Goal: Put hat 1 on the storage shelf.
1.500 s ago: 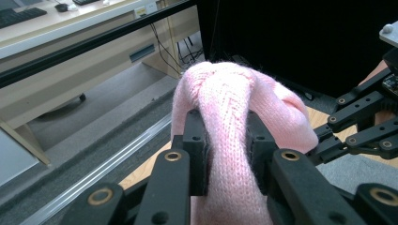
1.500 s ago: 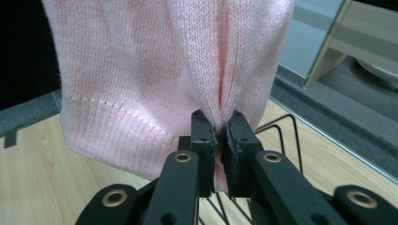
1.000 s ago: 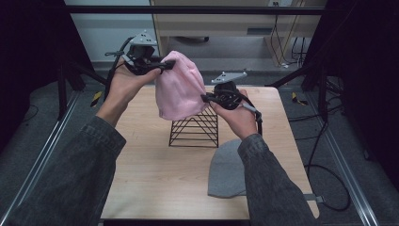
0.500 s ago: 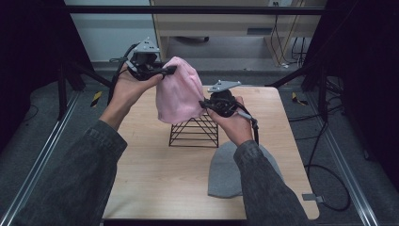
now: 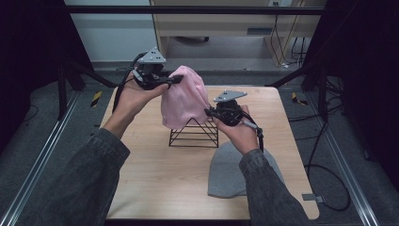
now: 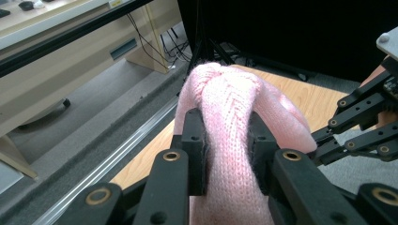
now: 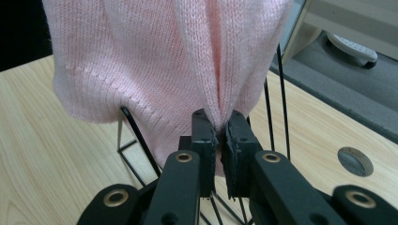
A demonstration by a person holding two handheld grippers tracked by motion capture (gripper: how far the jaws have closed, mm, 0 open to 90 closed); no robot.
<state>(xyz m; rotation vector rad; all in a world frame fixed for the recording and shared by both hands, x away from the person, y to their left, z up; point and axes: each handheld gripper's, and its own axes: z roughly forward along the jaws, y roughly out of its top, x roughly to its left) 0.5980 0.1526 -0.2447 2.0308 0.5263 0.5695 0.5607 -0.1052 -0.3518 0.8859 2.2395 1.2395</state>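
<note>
Left claw clamped on a thick bunch of the pink knit hat, right claw pinching its thin lower edge, hat draped over the black wire rack on the worktop

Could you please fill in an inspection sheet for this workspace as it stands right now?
Surface: light wooden table, bare at the front left.
Job's things: pink knitted beanie held up over the black wire pyramid rack, its hem draped at the rack's top.
Clutter: grey knitted beanie lying flat at the front right, partly under the sleeve.
Grippers: left gripper clamps a thick fold of the pink beanie; right gripper pinches a thin fold near the hem.
Cables: black cable on the floor to the right; more hang by the desk behind.
Surroundings: grey carpet floor, metal rails, beige desk behind the table.
</note>
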